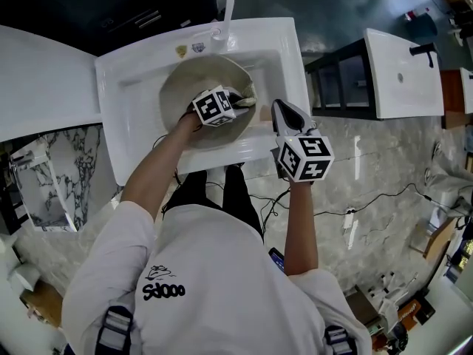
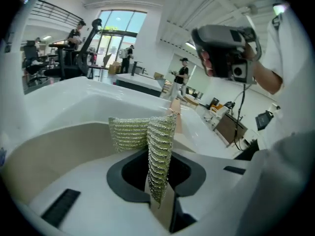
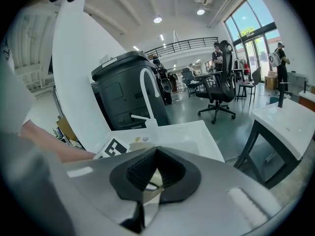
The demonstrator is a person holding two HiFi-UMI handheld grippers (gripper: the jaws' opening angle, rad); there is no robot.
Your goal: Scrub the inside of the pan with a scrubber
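A beige pan (image 1: 185,95) sits tilted in the white sink (image 1: 126,72). My left gripper (image 1: 240,98) reaches into the pan's right side and is shut on a greenish mesh scrubber (image 1: 247,100). In the left gripper view the scrubber (image 2: 142,132) stands folded between the jaws of the left gripper (image 2: 160,181), above the pan's pale inner wall (image 2: 59,151). My right gripper (image 1: 277,108) is at the sink's right front rim. Its jaws are shut, with something pale caught between them (image 3: 147,181), apparently the pan's tan handle (image 2: 176,119).
A white faucet (image 1: 228,6) rises behind the sink, also visible as a faucet (image 3: 147,90) in the right gripper view. A second white basin on a dark stand (image 1: 403,72) is to the right. Cables (image 1: 347,213) lie on the marble floor. A black cabinet (image 3: 123,92) stands beyond the sink.
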